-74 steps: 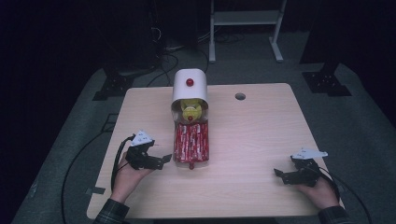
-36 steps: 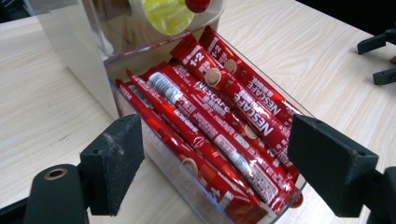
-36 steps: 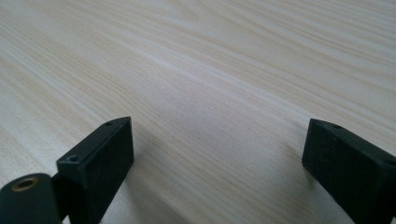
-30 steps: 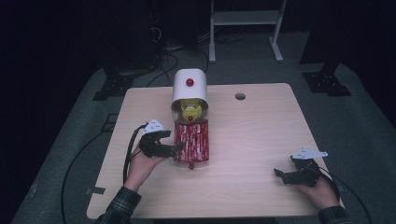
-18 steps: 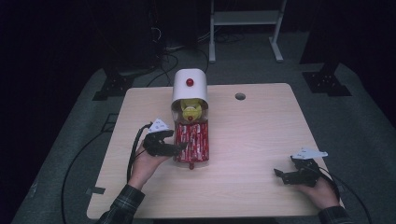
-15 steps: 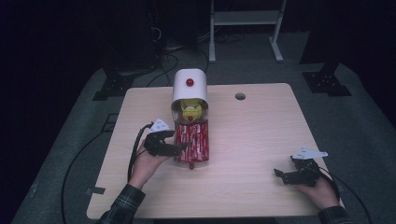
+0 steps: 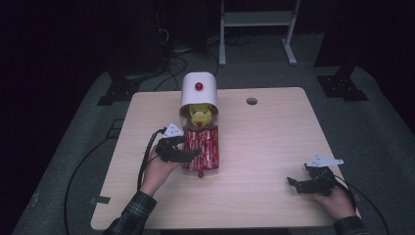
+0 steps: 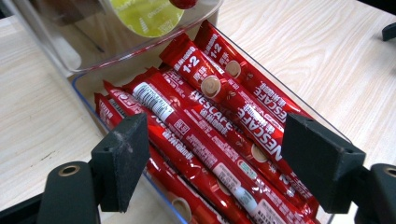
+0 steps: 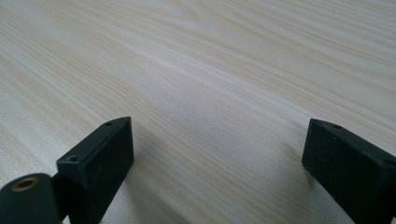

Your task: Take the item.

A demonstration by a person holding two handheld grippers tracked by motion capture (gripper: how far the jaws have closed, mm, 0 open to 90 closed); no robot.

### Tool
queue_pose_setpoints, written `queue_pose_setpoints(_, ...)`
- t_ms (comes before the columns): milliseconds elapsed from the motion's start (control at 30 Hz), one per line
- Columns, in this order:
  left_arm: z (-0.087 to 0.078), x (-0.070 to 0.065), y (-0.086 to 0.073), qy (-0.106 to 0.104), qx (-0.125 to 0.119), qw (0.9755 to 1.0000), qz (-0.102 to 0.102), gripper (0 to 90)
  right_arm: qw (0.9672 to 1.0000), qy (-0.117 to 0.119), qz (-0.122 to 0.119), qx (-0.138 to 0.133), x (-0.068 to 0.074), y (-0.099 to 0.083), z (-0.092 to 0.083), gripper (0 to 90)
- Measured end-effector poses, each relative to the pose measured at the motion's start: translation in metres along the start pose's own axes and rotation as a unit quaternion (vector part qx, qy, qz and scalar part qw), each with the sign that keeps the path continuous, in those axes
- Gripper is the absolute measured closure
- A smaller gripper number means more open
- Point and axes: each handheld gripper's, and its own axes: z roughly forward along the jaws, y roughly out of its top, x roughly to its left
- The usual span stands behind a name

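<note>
A clear tray (image 8: 80, 83) of several red Nescafe sachets (image 7: 205, 147) (image 8: 210, 121) lies at the foot of a white-topped dispenser (image 7: 198, 90) with a red button and a yellow object (image 8: 144, 14) behind its clear front. My left gripper (image 7: 195, 152) (image 8: 215, 140) hangs over the tray's left side, open. Its jaws have just been closing a little, with sachets lying between and below the pads, untouched. My right gripper (image 7: 293, 185) (image 9: 215, 144) rests open on the bare wood at the front right, nothing between its jaws.
The wooden table (image 7: 274, 137) has a small round hole (image 7: 251, 101) near its far edge. A white metal stand (image 7: 257, 19) and dark equipment stand on the floor behind. Cables trail off the table's left side.
My left gripper has risen from the table left of the tray and moved right over the sachets. The right gripper has kept still.
</note>
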Motion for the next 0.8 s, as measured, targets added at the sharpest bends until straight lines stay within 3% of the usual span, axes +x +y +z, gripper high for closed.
queue_pose_setpoints(500,0.012,-0.005,-0.003,0.017,0.029,0.9990,0.030,34.9,1.0000,0.000,0.000,0.000,0.000,0.000,0.000,7.8)
queue_pose_setpoints(800,0.015,-0.005,-0.003,0.030,0.037,0.9984,0.030,38.1,1.0000,0.000,0.000,0.000,0.000,0.000,0.000,7.8)
